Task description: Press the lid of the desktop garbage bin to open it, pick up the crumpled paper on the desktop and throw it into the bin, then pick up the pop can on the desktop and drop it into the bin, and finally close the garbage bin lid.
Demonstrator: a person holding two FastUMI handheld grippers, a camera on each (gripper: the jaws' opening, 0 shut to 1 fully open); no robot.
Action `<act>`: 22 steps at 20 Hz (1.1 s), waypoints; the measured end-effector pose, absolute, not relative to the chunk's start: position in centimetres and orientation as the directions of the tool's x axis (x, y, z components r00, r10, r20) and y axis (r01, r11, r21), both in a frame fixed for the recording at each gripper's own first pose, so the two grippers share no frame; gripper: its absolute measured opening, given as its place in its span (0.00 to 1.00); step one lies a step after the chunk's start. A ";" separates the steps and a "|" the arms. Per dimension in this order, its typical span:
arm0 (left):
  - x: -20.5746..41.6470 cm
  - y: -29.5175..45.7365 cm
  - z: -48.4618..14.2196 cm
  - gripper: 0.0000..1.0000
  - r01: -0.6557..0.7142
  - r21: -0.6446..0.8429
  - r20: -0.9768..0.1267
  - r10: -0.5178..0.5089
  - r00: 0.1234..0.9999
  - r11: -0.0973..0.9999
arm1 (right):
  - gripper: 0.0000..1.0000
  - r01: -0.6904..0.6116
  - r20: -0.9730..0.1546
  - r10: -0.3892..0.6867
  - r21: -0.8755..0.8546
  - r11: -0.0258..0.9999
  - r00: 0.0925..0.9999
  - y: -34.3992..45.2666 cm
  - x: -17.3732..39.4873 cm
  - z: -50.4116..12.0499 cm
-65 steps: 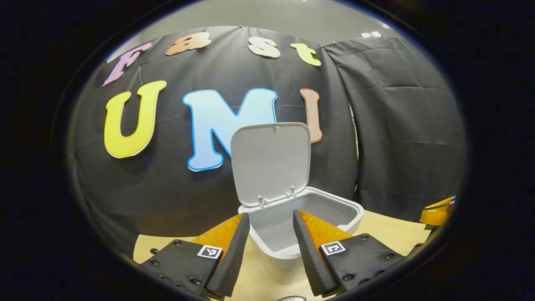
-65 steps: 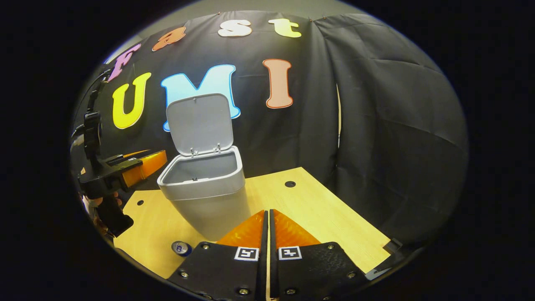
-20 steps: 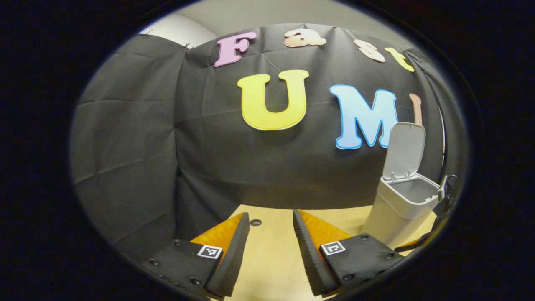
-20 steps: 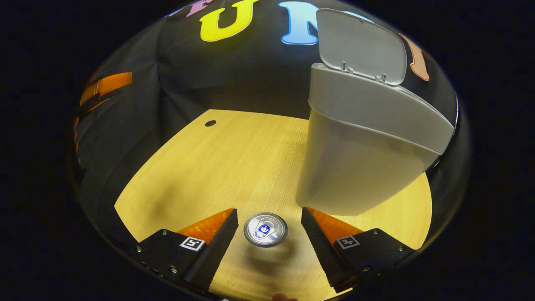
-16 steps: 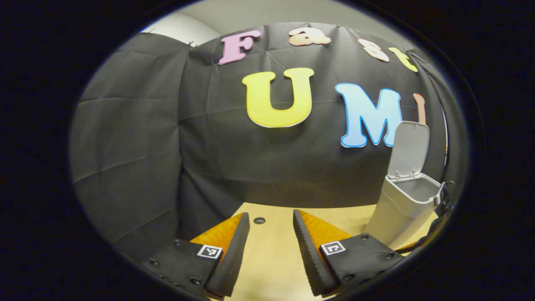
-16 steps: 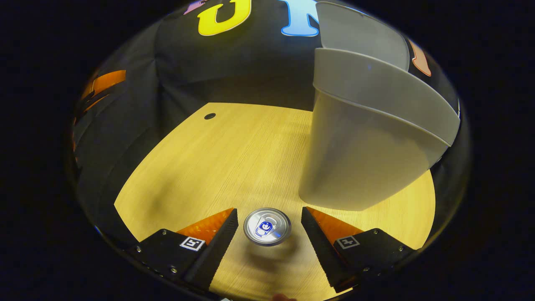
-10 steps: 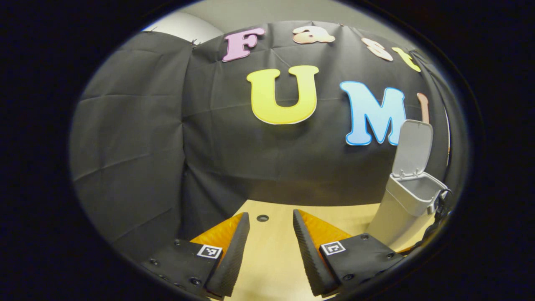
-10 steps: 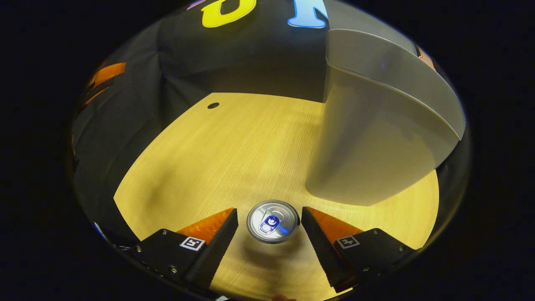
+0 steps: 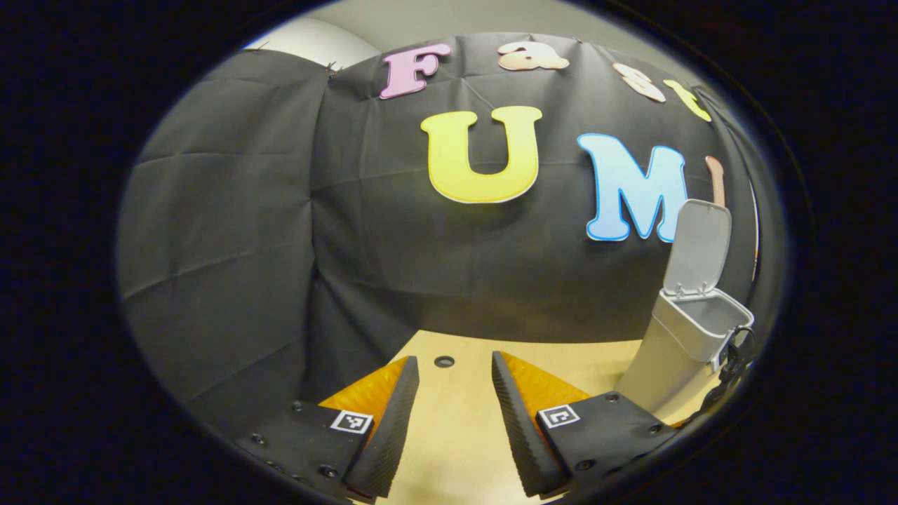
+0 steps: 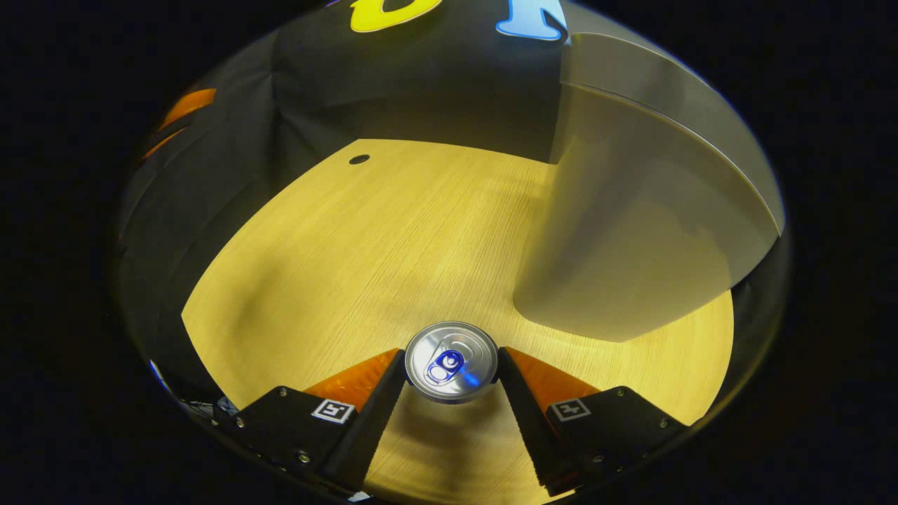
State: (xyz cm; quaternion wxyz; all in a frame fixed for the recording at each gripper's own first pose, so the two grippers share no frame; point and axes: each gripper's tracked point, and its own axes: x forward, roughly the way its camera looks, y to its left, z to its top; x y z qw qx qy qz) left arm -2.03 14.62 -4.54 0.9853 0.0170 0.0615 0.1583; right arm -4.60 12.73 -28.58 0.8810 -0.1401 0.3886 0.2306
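A pop can stands upright on the wooden table, seen from above by its silver top with a blue tab. My right gripper is shut on it, one finger touching each side. Just right of the can rises the grey garbage bin. In the left gripper view the bin stands at the far right with its lid raised upright. My left gripper hovers open over the table, with nothing between its fingers.
A small round hole marks the table's far part, also seen as a hole just beyond my left fingers. Black cloth walls close the table's back and left. The left gripper shows as an orange edge at the upper left.
My right gripper has come down around the can and its fingers have closed onto its sides. The left gripper has drifted slightly, with the bin sliding further right in its view.
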 end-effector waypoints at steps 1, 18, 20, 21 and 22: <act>-2.0 14.6 -4.6 0.71 -0.308 0.053 -0.118 0.312 0.943 0.950 | 0.86 -0.516 -0.747 0.296 -0.072 0.854 0.595 12.7 -4.7 -28.5; -1.1 12.8 -4.9 0.71 -0.263 0.064 -0.131 0.269 0.954 0.963 | 0.84 -0.557 -0.568 0.390 -0.151 0.816 0.725 15.1 -3.9 -21.0; -1.0 12.6 -4.9 0.71 -0.259 0.067 -0.132 0.266 0.955 0.964 | 0.84 -0.561 -0.534 0.401 -0.173 0.810 0.744 15.6 -3.9 -19.6; -0.9 12.5 -4.9 0.71 -0.257 0.067 -0.132 0.263 0.956 0.964 | 0.84 -0.562 -0.515 0.409 -0.181 0.807 0.754 15.8 -3.7 -18.9; -0.9 12.3 -4.9 0.71 -0.255 0.067 -0.133 0.262 0.956 0.965 | 0.84 -0.563 -0.495 0.417 -0.188 0.805 0.762 16.0 -3.6 -18.1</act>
